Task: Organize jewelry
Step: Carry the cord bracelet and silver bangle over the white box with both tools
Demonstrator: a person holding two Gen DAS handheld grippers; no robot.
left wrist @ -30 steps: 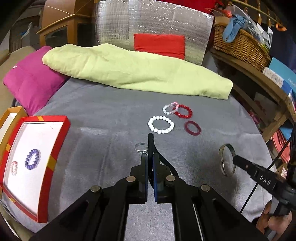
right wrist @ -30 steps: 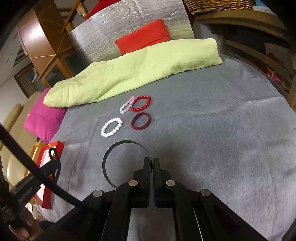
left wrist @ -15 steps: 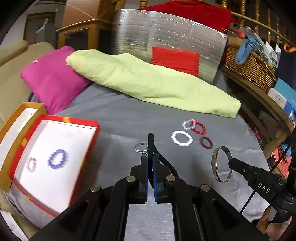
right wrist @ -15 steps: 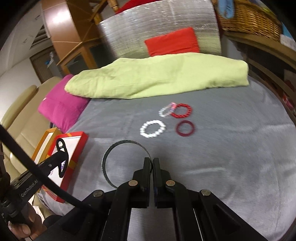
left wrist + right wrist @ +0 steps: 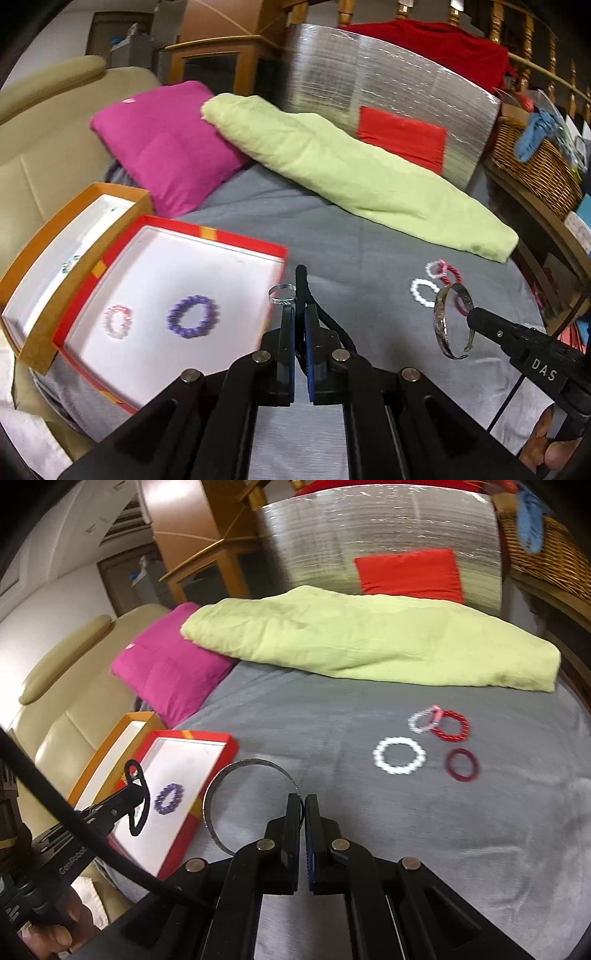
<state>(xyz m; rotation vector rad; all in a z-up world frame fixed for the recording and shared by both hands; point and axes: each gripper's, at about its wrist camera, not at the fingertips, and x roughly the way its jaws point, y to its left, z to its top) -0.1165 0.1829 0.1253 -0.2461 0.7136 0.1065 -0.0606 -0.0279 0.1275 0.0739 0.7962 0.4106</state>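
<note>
Holding two bracelets, the red box (image 5: 236, 242) waits; both jaws clamp bangles.

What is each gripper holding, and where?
Left gripper: black hair tie pinched low on its loop. Right gripper: silver bangle, gripped on its band.

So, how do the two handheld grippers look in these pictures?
Both the left gripper and the right gripper are matte black with angular frames, silver round pivot pins and blue pads inside the jaws. The right one carries white "DAS" lettering, the left "GenRobot", and a black cable runs beside each.
</note>
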